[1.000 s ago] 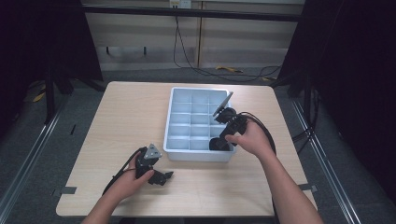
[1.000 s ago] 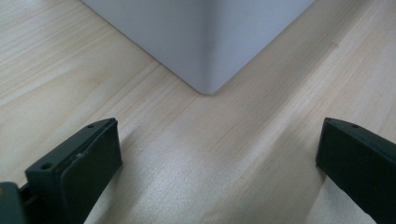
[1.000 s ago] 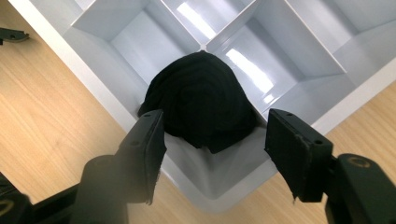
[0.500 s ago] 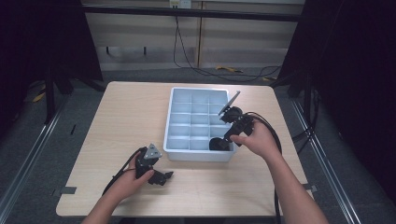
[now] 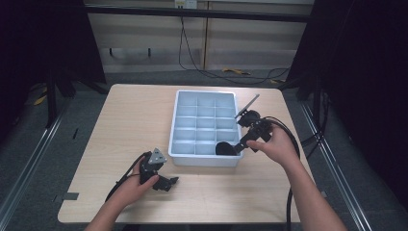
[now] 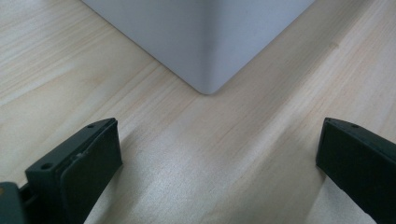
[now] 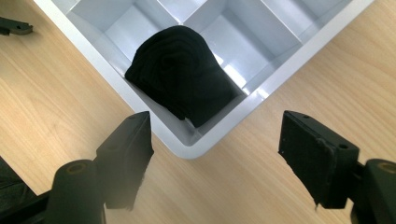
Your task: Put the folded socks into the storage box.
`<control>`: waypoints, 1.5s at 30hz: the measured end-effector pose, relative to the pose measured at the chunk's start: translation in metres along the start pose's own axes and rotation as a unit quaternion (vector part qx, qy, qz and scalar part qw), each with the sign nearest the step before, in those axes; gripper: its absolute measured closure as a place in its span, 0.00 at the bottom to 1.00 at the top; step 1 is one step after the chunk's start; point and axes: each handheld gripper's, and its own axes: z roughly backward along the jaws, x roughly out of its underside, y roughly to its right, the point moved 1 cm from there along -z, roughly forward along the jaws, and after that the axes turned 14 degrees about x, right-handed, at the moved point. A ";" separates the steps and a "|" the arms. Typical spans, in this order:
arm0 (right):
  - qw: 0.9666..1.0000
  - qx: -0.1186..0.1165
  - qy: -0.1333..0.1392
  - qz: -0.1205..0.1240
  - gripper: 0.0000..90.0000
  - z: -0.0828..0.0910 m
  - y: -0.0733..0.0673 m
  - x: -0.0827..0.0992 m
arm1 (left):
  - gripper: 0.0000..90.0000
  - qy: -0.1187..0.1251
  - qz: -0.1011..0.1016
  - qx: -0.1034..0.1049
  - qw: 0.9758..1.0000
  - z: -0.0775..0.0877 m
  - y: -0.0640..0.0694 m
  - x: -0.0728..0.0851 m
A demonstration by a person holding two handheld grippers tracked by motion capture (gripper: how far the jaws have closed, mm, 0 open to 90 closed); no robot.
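A black rolled cloth bundle [image 5: 224, 148] [image 7: 184, 79] lies in the near right corner compartment of the pale grey divided tray [image 5: 204, 161] [image 7: 289, 60]. My right gripper [image 5: 239, 144] [image 7: 219, 154] hovers just off that corner, open. Its jaws have just been opening, and they stand apart from the bundle with nothing pressed between them. My left gripper [image 5: 168, 183] [image 6: 215, 163] rests low on the wooden table [image 5: 125, 120] before the tray's near left corner [image 6: 205, 42], jaws wide open with bare wood between them.
The tray's other compartments look bare. A thin dark rod [image 5: 248, 106] sticks up from the right gripper over the tray's right rim. Cables trail from both grippers. Metal rails and dark floor flank the table.
The right hand has drawn back to the right and up from the tray corner, its jaws spread wider. The black bundle stays in its compartment. The left hand has not moved.
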 end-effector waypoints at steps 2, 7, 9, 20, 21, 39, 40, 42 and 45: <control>1.000 0.001 0.003 0.001 0.28 0.001 0.001 0.002 | 0.00 0.000 0.000 0.000 1.000 0.000 0.000 0.000; 1.000 -0.001 0.008 -0.002 0.27 0.003 0.003 0.007 | 0.00 0.000 0.000 0.000 1.000 0.000 0.000 0.000; 1.000 -0.001 0.011 -0.003 0.27 0.003 0.004 0.010 | 0.00 0.000 0.000 0.000 1.000 0.000 0.000 0.000; 1.000 0.001 0.015 -0.008 0.27 0.001 0.012 0.031 | 0.00 -0.002 -0.002 0.001 1.000 0.000 0.000 0.000; 1.000 0.001 0.016 -0.012 0.27 0.000 0.013 0.033 | 0.00 -0.002 -0.002 0.001 1.000 0.000 0.000 0.000; 1.000 -0.001 0.021 -0.022 0.25 -0.012 0.018 0.064 | 0.00 -0.002 -0.002 0.001 1.000 0.000 0.000 0.000; 0.999 -0.002 0.022 -0.022 0.25 -0.013 0.018 0.065 | 0.00 -0.002 -0.002 0.001 1.000 0.000 0.000 0.000; 0.999 -0.003 0.024 -0.023 0.25 -0.016 0.018 0.068 | 0.00 -0.002 -0.002 0.001 1.000 0.000 0.000 0.000; 0.999 -0.004 0.025 -0.027 0.25 -0.020 0.018 0.073 | 0.00 -0.002 -0.002 0.002 1.000 0.000 0.000 0.000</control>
